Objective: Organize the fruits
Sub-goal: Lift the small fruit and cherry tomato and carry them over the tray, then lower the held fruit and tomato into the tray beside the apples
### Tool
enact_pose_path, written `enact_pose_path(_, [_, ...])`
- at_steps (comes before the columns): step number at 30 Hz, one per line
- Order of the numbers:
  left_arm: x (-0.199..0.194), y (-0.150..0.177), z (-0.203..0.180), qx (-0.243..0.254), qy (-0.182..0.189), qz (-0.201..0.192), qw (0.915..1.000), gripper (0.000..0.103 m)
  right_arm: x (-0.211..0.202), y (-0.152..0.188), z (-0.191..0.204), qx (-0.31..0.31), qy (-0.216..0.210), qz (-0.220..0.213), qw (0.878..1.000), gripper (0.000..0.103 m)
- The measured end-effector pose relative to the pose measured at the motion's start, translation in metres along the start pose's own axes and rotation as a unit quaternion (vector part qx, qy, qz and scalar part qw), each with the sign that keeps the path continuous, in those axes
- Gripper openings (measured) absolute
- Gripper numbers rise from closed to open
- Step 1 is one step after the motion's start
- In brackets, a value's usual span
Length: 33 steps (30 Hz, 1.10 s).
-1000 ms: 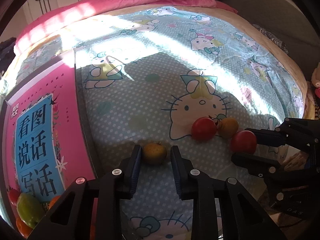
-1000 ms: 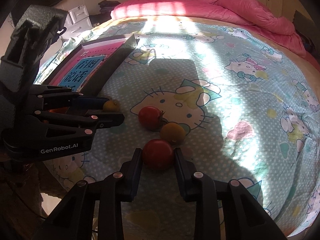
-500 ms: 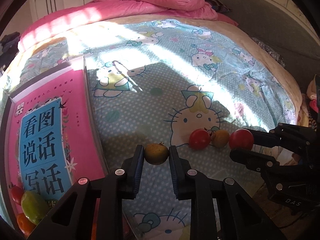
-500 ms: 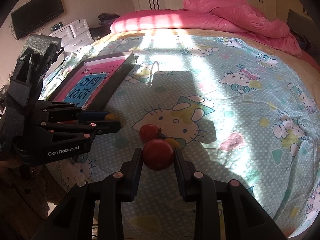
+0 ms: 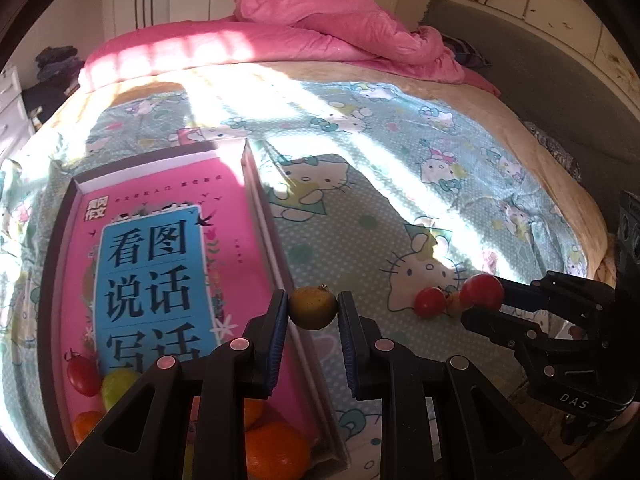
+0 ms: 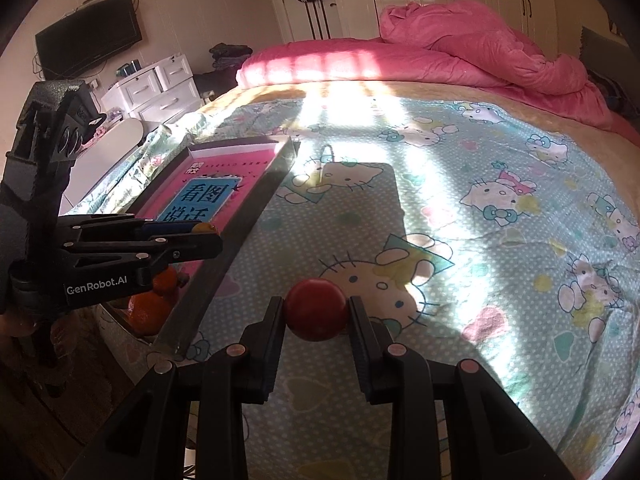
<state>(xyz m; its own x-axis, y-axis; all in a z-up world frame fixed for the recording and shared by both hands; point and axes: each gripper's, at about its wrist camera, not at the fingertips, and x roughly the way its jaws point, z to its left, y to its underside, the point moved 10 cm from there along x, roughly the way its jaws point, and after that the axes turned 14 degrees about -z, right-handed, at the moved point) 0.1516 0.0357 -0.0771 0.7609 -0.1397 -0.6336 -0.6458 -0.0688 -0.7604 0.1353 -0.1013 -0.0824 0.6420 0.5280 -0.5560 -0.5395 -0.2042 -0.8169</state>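
Observation:
My left gripper [image 5: 313,312] is shut on a yellow-green fruit [image 5: 313,307] and holds it in the air above the right rim of the box [image 5: 262,200]. My right gripper [image 6: 317,312] is shut on a red tomato [image 6: 316,309], lifted above the bedsheet; it also shows in the left wrist view [image 5: 482,291]. A second red tomato [image 5: 430,302] and a small yellow fruit [image 5: 453,304] lie on the sheet. The box has a pink and blue cover inside and holds a small tomato [image 5: 82,376], a green fruit [image 5: 118,386] and oranges [image 5: 276,454] at its near end.
The box lies on the left of a Hello Kitty bedsheet [image 6: 460,208]. A pink duvet [image 6: 460,56] is piled at the far end of the bed. White drawers [image 6: 156,88] and a TV [image 6: 88,40] stand beyond the bed on the left.
Both grippers have lifted their fruits off the sheet. The left gripper has moved left, from above the sheet to over the box rim. The right gripper has risen with the tomato.

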Motion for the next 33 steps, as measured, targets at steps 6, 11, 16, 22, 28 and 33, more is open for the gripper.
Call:
enact_pose_path(6, [-0.014, -0.004, 0.037, -0.032, -0.027, -0.011, 0.9991, 0.026, 0.008, -0.009, 0.023, -0.014, -0.019, -0.005, 1.000, 0.032])
enact_pose_path(11, [-0.025, -0.001, 0.065, -0.052, -0.049, -0.013, 0.9973, 0.026, 0.016, -0.017, 0.046, -0.023, -0.040, -0.009, 0.999, 0.032])
enact_pose_path(16, [-0.037, 0.000, 0.089, -0.065, -0.068, -0.020, 0.9954, 0.026, 0.025, -0.023, 0.073, -0.034, -0.061, -0.010, 0.997, 0.032])
enact_pose_path(22, [-0.047, 0.001, 0.115, -0.080, -0.092, -0.027, 0.9922, 0.026, 0.036, -0.022, 0.103, -0.053, -0.081, -0.005, 0.995, 0.032])
enact_pose_path(28, [-0.049, 0.002, 0.135, -0.101, -0.106, -0.028, 0.9888, 0.026, 0.039, -0.015, 0.118, -0.070, -0.086, 0.001, 0.994, 0.032])
enact_pose_path(33, [-0.044, 0.008, 0.143, -0.102, -0.115, -0.022, 0.9879, 0.026, 0.043, -0.015, 0.121, -0.067, -0.081, 0.002, 0.994, 0.032])
